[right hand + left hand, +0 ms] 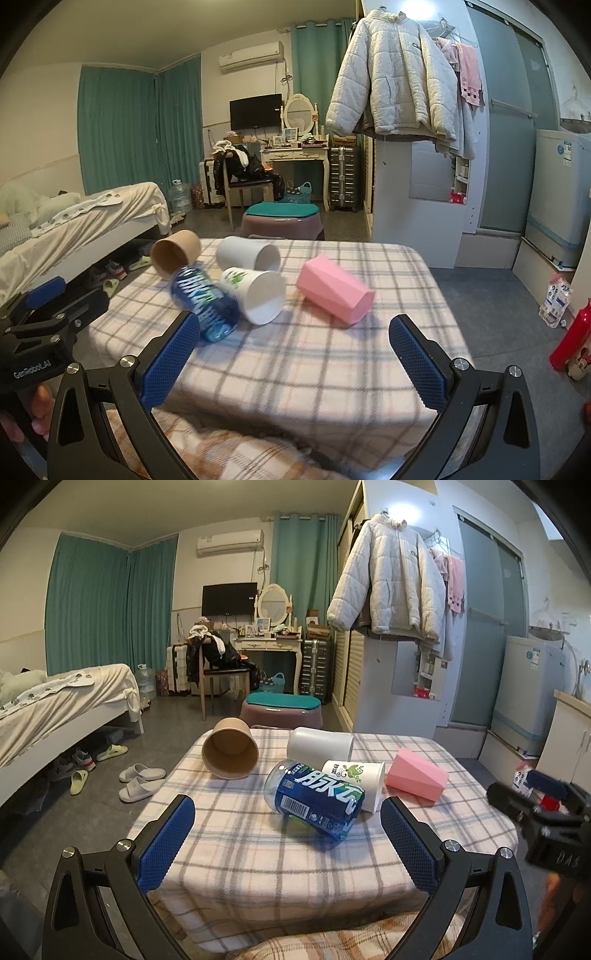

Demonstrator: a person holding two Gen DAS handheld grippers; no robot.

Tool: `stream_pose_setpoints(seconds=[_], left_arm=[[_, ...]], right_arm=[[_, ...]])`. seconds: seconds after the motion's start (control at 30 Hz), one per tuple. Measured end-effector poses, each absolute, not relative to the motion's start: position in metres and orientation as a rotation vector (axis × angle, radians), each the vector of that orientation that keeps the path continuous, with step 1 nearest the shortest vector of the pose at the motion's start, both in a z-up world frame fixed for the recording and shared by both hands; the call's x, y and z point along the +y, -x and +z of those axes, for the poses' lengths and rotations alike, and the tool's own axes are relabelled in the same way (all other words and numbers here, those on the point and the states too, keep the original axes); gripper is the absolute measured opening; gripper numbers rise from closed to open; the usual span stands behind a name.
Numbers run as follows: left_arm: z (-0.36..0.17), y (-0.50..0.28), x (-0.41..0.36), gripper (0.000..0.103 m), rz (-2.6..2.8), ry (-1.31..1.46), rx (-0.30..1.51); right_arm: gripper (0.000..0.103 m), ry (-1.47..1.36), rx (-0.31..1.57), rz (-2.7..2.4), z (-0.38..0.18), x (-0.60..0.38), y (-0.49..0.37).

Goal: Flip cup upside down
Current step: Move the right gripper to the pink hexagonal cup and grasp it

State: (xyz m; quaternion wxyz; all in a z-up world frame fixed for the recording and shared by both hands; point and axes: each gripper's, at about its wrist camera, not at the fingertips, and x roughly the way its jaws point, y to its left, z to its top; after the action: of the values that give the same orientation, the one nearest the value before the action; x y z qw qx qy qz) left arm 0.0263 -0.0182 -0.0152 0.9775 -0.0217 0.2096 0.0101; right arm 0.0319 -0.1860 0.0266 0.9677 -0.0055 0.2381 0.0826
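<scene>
Left wrist view: the left gripper (287, 823) hovers low over the near edge of the plaid-covered table (258, 856), jaws spread wide, nothing between the blue pads (168, 843). Five containers lie on their sides on the cloth. The brown paper cup (231, 748) sits far left, mouth toward the camera. The plain white cup (320, 744) lies at the back, centre. The blue-labelled bottle (316, 799) lies nearest the gripper, resting against the printed white cup (356, 780) just behind it. The pink faceted cup (416, 777) lies to the right, just beside the printed cup. The right gripper (511, 794) enters at the right edge beyond the table; from here it cannot be told whether it is spread or closed.

Right wrist view: the right gripper (294, 345) is also held above the near table edge (332, 369), jaws wide apart and empty. The pink faceted cup (334, 291) lies ahead, centre-right, its mouth pointing to the near right. The printed white cup (258, 297) opens toward the camera, touching the bottle (205, 299), which appears blurred. The brown cup (175, 253) and plain white cup (247, 253) lie behind. The left gripper (66, 299) shows at the left edge.
</scene>
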Motion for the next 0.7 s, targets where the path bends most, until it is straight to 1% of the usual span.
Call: stream_pose_setpoints(seconds=[0.23,0.37,0.47,0.6,0.67,0.7], left_arm=[[-0.013,-0.067,-0.021,0.103,0.038,0.037,0.467],[-0.017,-0.091,-0.02,0.103,0.047,0.039,0.492],[-0.021,-0.107,-0.019,0.103,0.043,0.031,0.514],[-0.03,-0.121,-0.022,0.103,0.035,0.014,0.54],[-0.033,-0.125,-0.021,0.103,0.031,0.014,0.545],[-0.034,-0.128,-0.02,0.103,0.029,0.018,0.549]], right_arm=[[0.103,0.088,0.502,0.146,0.031,-0.21,-0.094],[0.103,0.174,0.592,0.182,0.021,-0.216,-0.147],[0.103,0.252,0.689,0.238,0.002,-0.212,-0.19],[0.102,0.304,0.768,0.296,-0.021,-0.203,-0.225],[0.102,0.315,0.794,0.31,-0.03,-0.199,-0.236],[0.099,0.314,0.807,0.319,-0.033,-0.197,-0.24]])
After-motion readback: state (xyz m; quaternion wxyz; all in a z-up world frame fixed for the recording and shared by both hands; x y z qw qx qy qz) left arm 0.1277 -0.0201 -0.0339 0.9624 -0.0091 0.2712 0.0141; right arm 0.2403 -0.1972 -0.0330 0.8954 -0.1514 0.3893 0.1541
